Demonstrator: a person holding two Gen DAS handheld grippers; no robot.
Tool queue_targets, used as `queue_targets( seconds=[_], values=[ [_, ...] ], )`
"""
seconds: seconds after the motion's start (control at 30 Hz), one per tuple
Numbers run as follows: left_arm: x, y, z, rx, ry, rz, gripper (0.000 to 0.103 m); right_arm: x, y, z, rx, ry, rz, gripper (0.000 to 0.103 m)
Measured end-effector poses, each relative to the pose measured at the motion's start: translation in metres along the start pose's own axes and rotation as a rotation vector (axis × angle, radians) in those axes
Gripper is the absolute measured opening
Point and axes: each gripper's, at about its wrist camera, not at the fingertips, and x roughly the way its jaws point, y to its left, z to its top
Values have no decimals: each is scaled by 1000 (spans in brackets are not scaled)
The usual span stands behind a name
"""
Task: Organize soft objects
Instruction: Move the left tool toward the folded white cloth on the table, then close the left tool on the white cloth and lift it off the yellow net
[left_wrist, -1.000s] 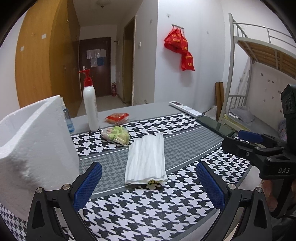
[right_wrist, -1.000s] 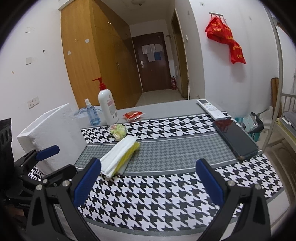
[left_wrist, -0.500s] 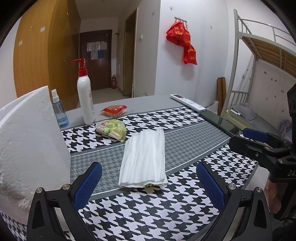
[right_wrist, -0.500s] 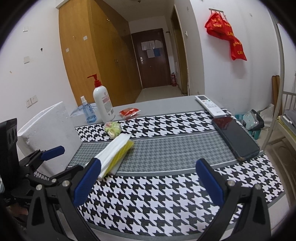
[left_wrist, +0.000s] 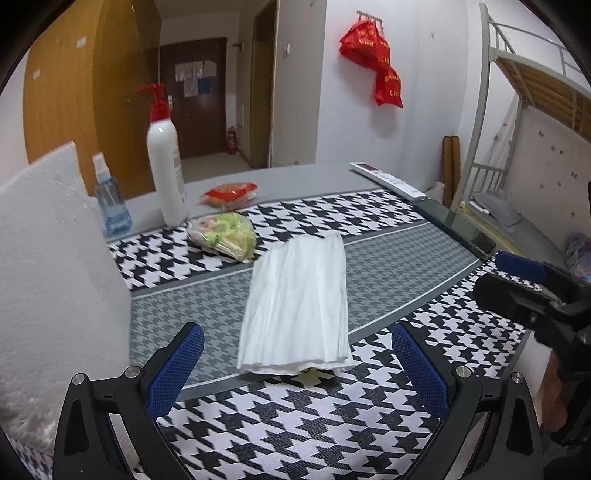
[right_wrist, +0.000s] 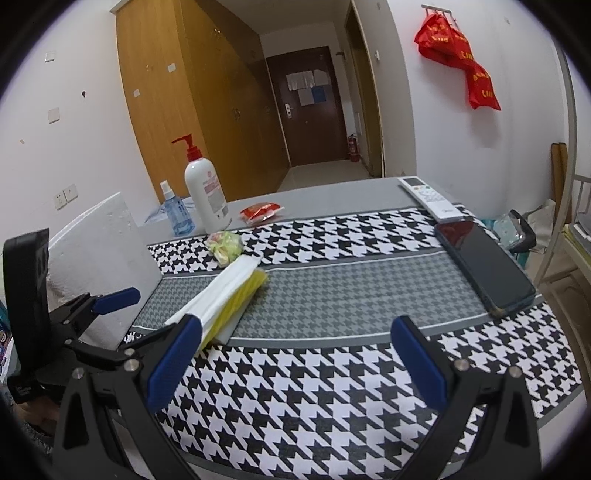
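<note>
A folded white cloth (left_wrist: 299, 299) with a yellow layer under it lies on the houndstooth table mat; it also shows in the right wrist view (right_wrist: 225, 291). A clear bag of green and pink soft items (left_wrist: 223, 238) lies just behind it, also in the right wrist view (right_wrist: 225, 247). A red packet (left_wrist: 231, 192) lies further back. My left gripper (left_wrist: 295, 365) is open and empty just in front of the cloth's near edge. My right gripper (right_wrist: 291, 354) is open and empty above the mat's front, right of the cloth.
A white foam box (left_wrist: 51, 266) stands at the left. A white pump bottle (left_wrist: 164, 158) and a small blue spray bottle (left_wrist: 110, 203) stand at the back. A phone (right_wrist: 484, 266) and a remote (right_wrist: 428, 197) lie at the right edge.
Both grippers have moved forward toward the cloth, which now looks larger and nearer. Nothing on the table has moved.
</note>
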Motion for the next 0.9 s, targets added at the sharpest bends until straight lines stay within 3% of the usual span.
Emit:
queue_targets(
  seconds=[0.33,0.57,0.7,0.9],
  values=[
    [23,9,6,-23,62,17,101,14,0,-3,-10,37,19,103],
    [32,12,4,-24,84,6,90,24,2,-3,-9,64,63,103],
    [38,14,2,-25,108,10,74,28,4,-1,-10,74,98,103],
    [41,16,2,-44,125,-55,52,35,9,3,-34,87,109,103]
  ],
)
